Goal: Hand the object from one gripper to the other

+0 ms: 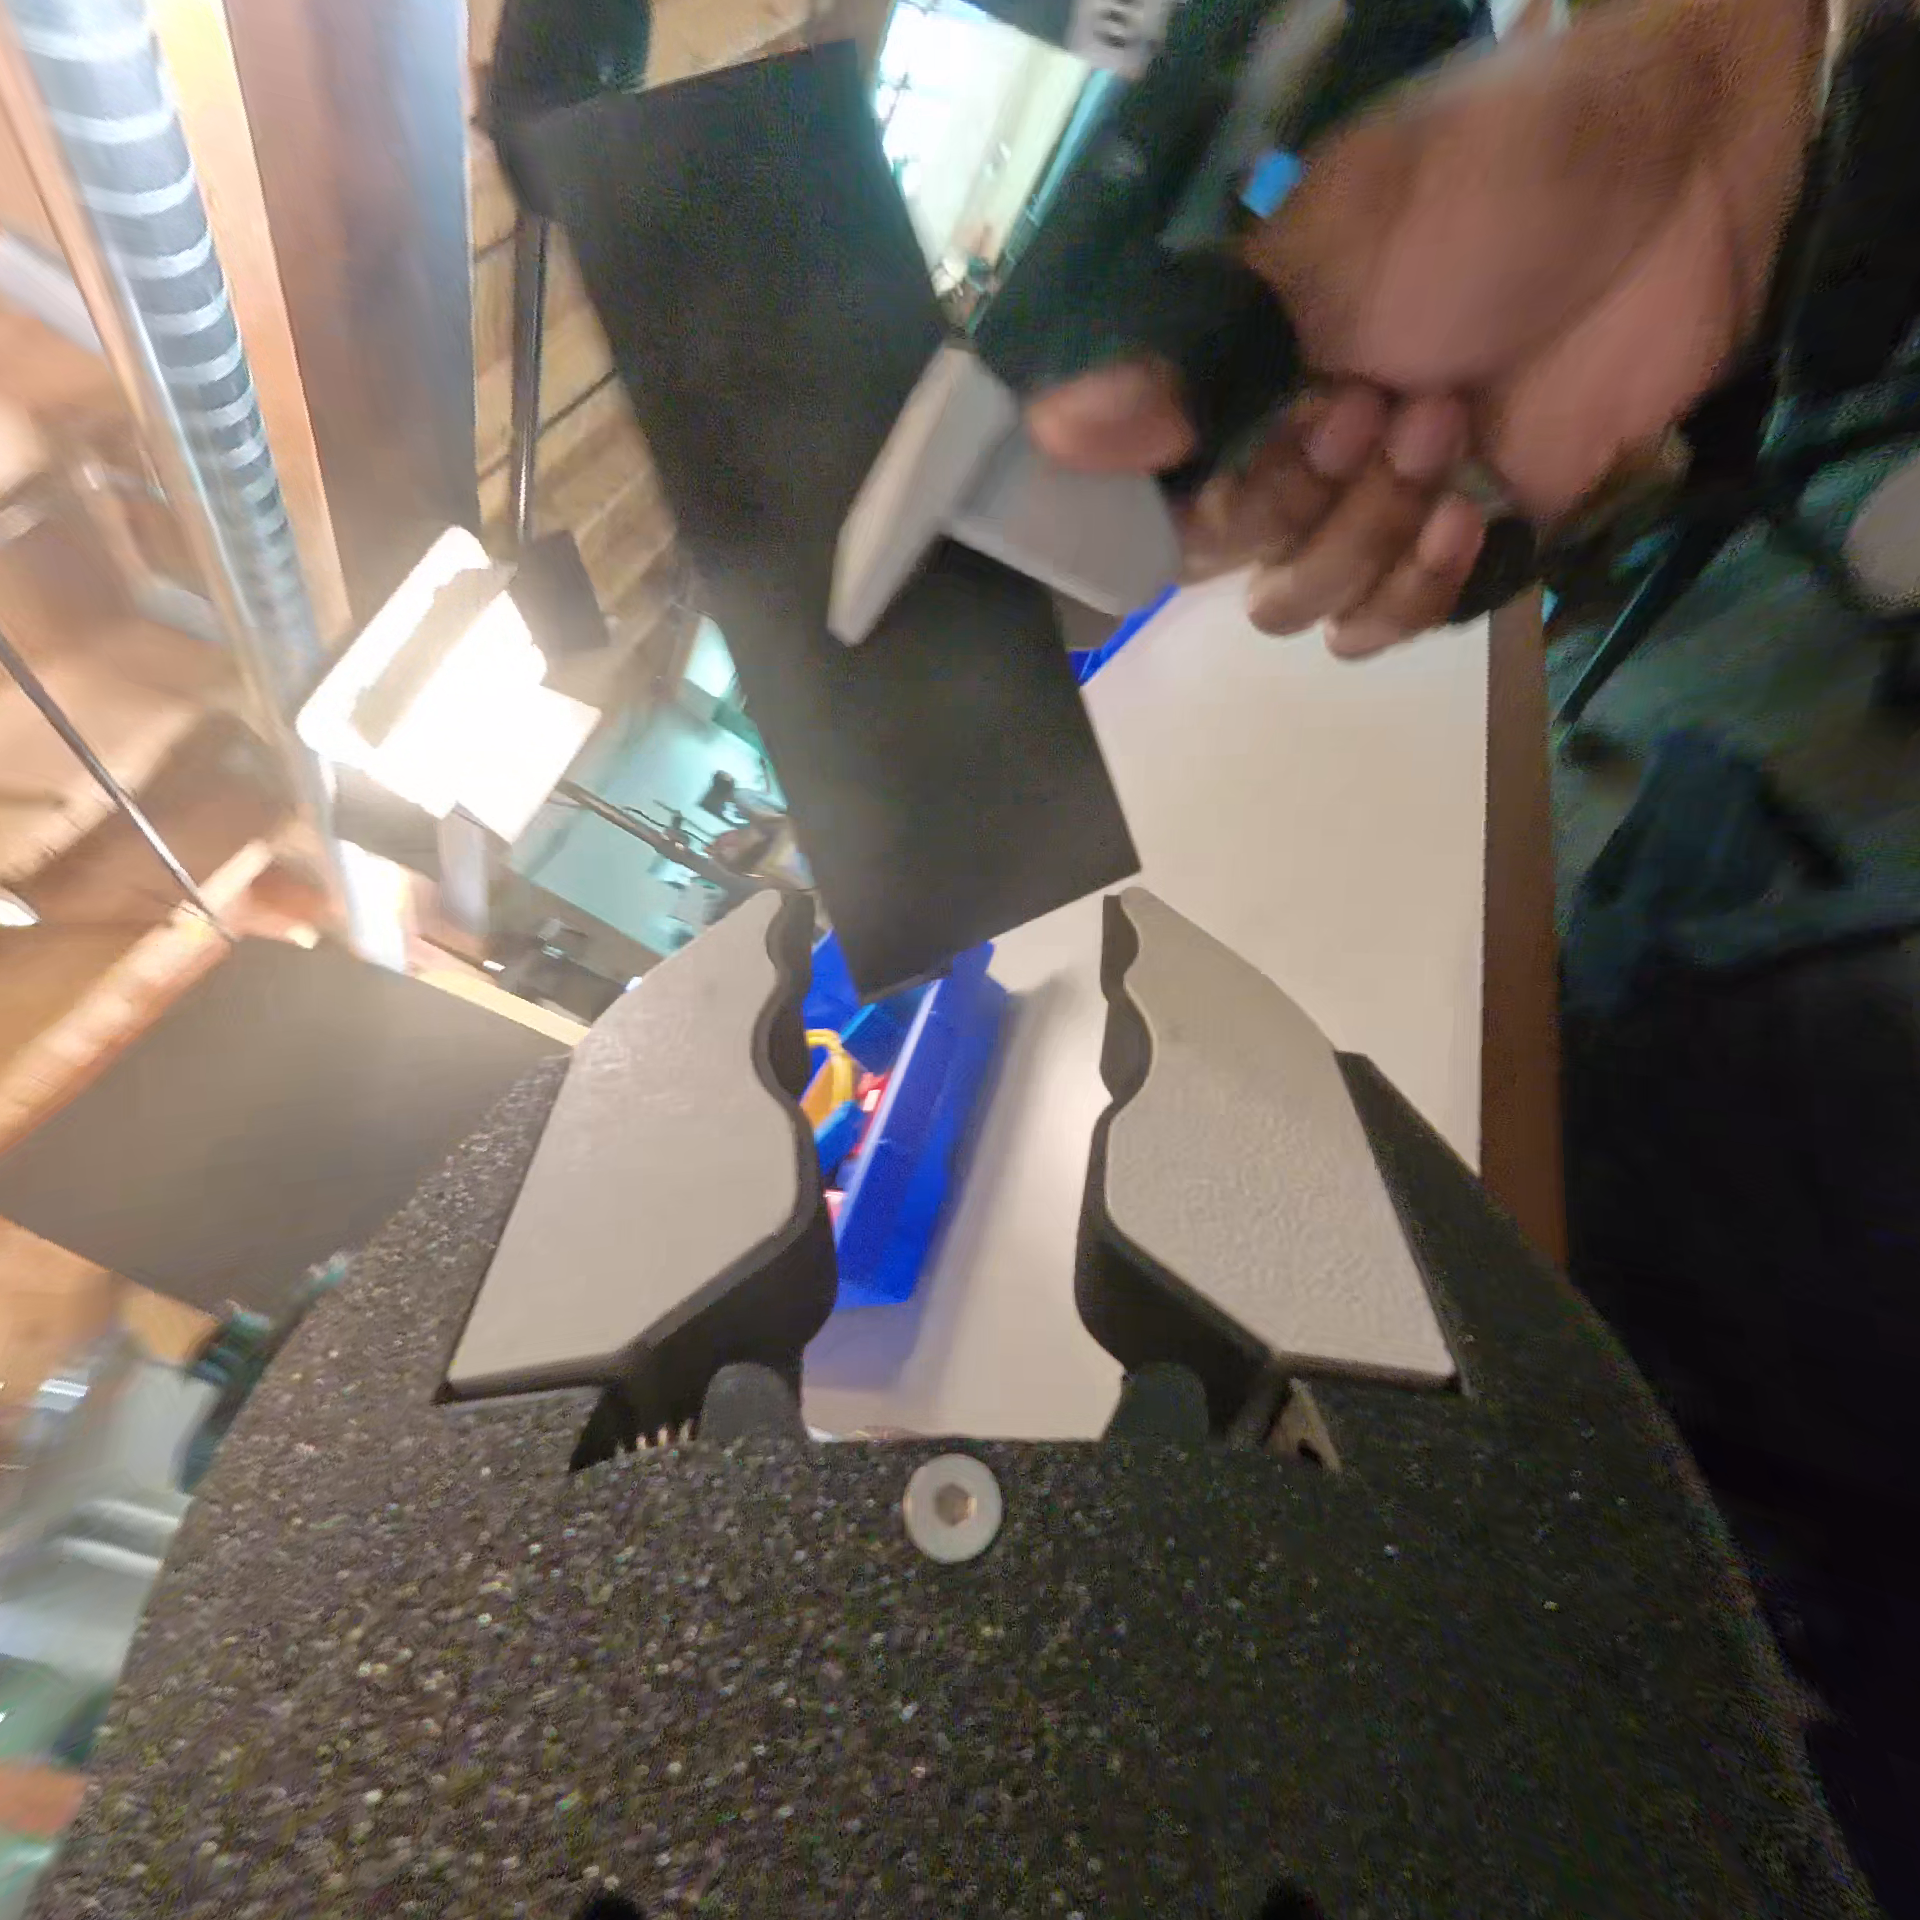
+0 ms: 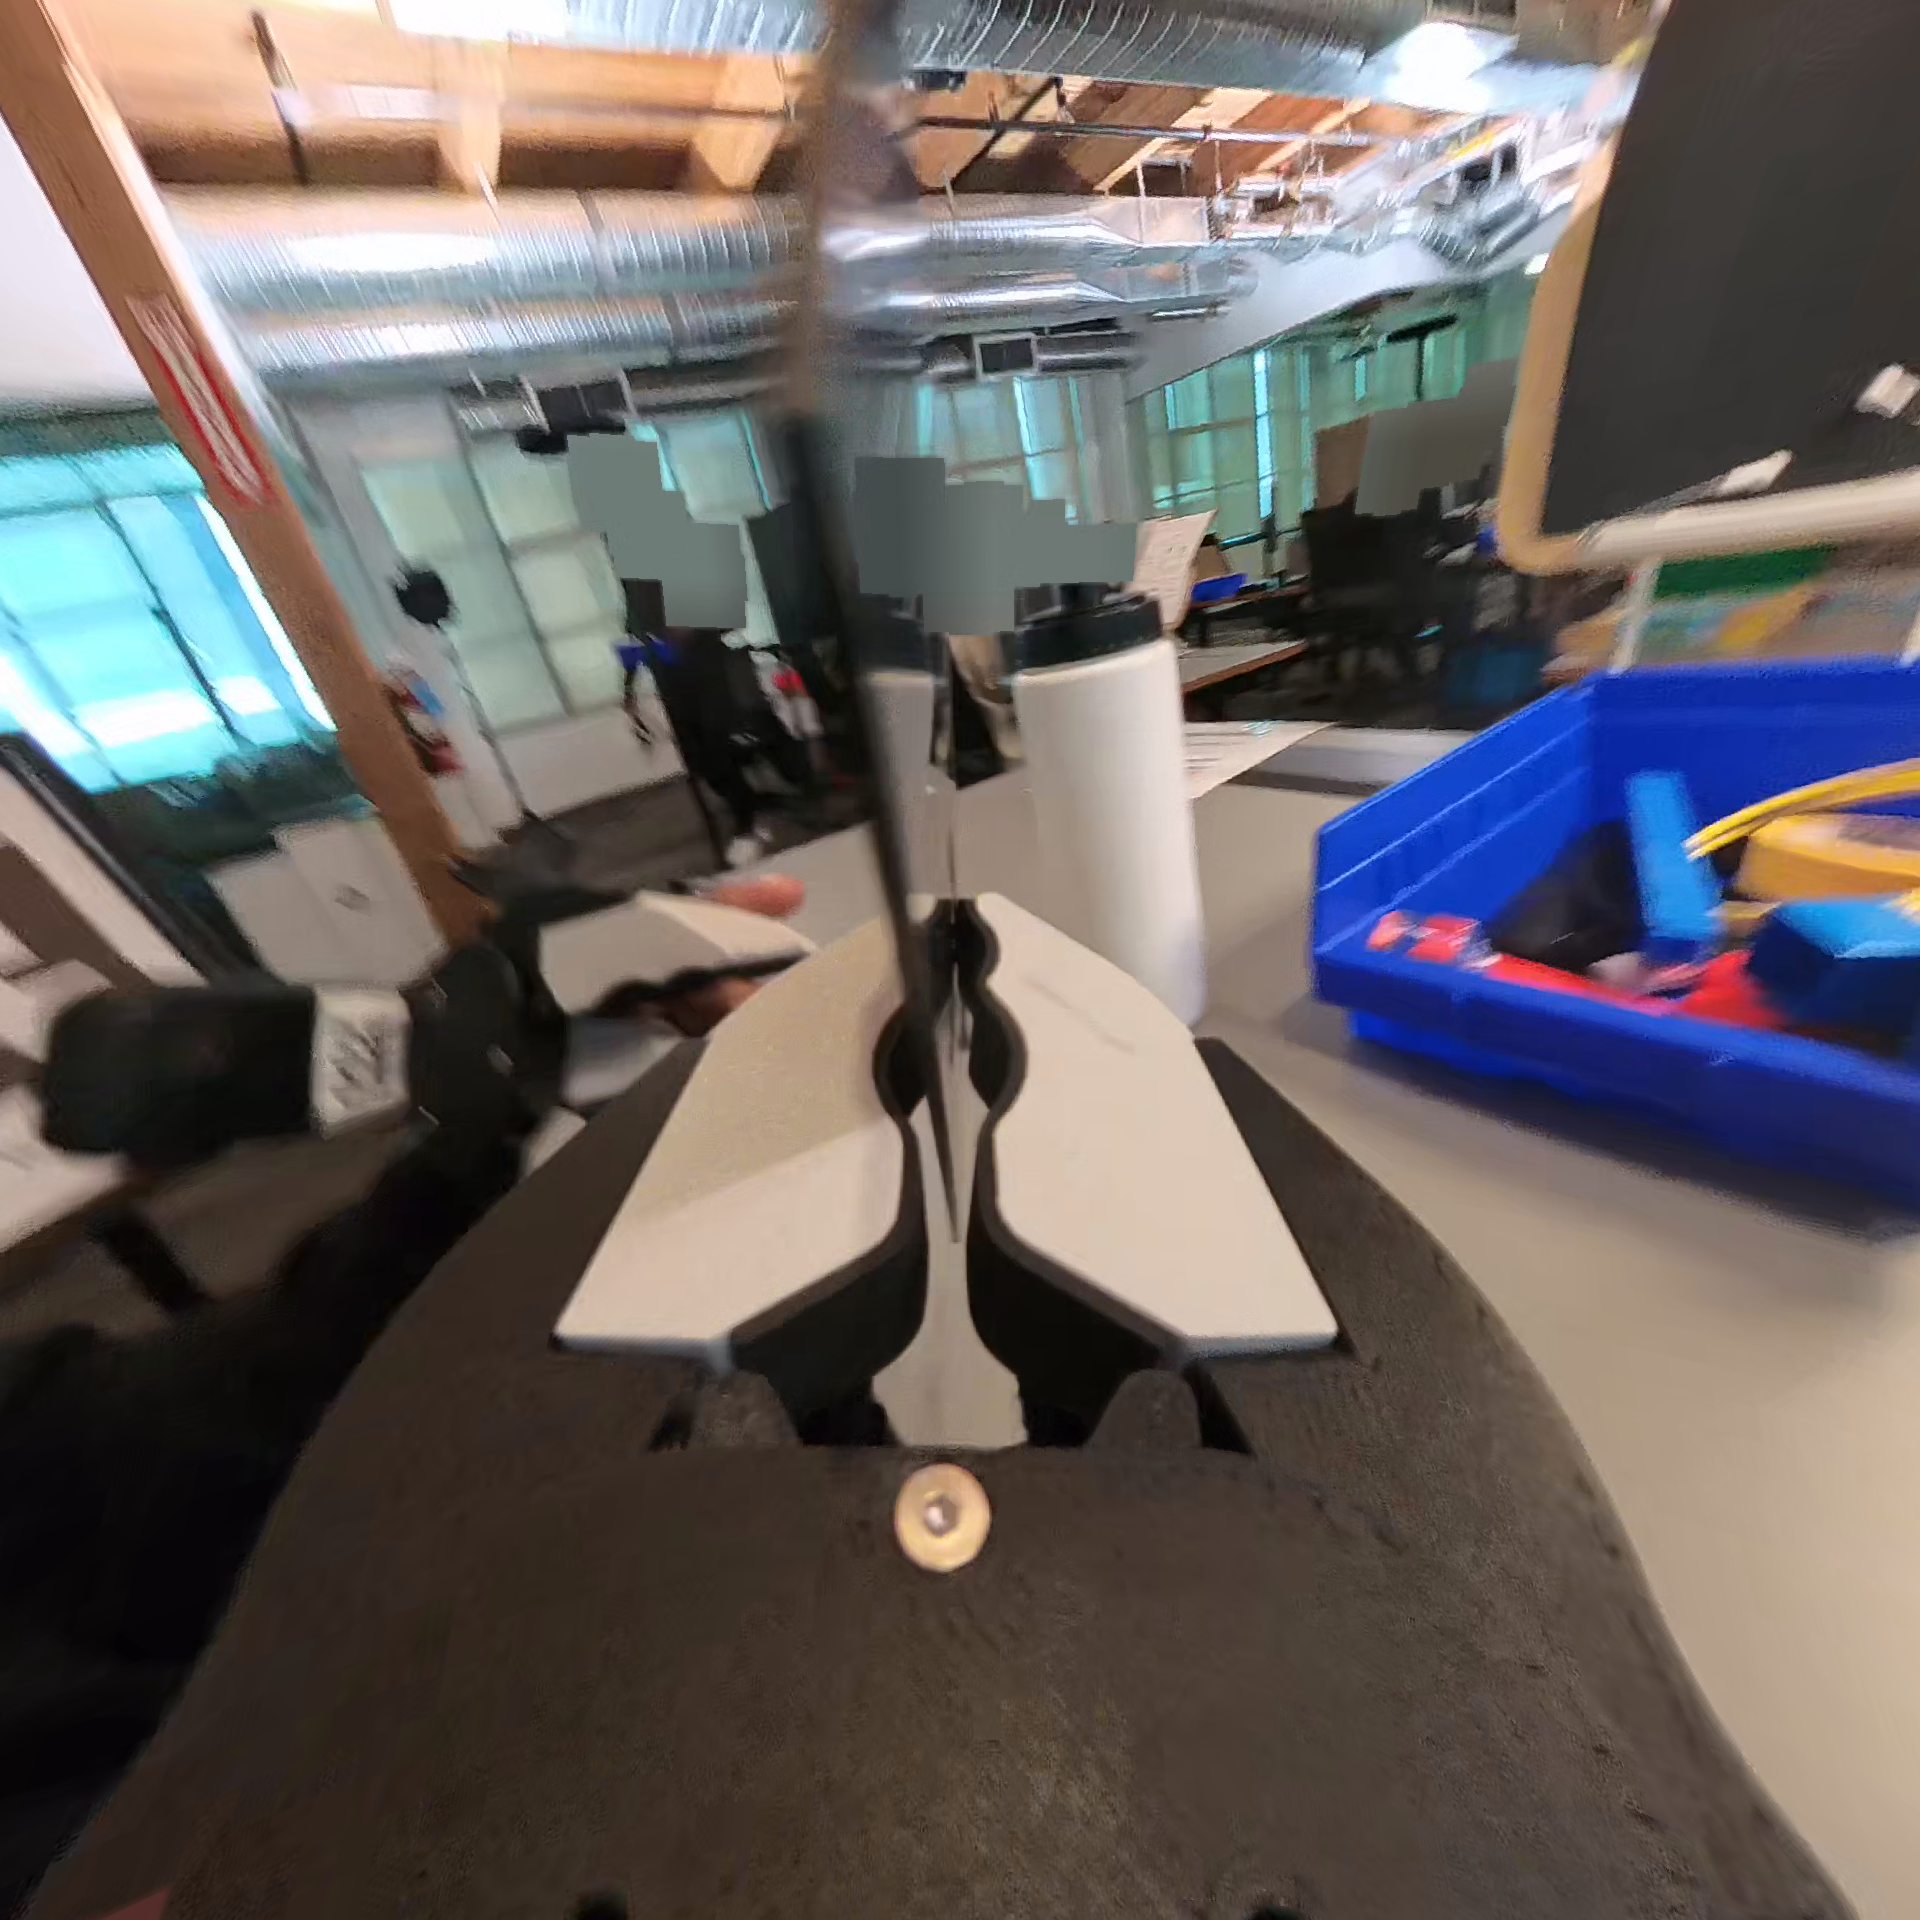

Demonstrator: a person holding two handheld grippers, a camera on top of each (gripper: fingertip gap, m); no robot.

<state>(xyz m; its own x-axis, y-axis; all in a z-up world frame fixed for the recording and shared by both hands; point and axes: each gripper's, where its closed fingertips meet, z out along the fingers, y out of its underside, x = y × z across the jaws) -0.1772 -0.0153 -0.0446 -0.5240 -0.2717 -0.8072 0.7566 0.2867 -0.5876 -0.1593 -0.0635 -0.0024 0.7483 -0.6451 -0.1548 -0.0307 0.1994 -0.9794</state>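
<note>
A flat black sheet (image 1: pixel 831 582) hangs tilted in the left wrist view. Its lower corner dips between my left fingertips without touching them. My left gripper (image 1: pixel 956 914) is open and holds nothing. The right gripper (image 1: pixel 914 509), held by a hand (image 1: pixel 1507 343), clamps the sheet at mid-height from the right. In the right wrist view the sheet (image 2: pixel 862 623) shows edge-on as a thin dark line. My right gripper (image 2: pixel 951 920) is shut on it. The left gripper (image 2: pixel 665 935) shows at left, off the sheet.
A blue bin (image 2: pixel 1507 997) with coloured parts stands on the white table (image 2: pixel 1558 1455) at right; it also shows below the sheet in the left wrist view (image 1: pixel 914 1122). A white bottle with a black cap (image 2: pixel 1112 810) stands behind my right fingertips. A black board (image 2: pixel 1745 260) stands at upper right. The grippers' ends are close to 7 centimeters from one another.
</note>
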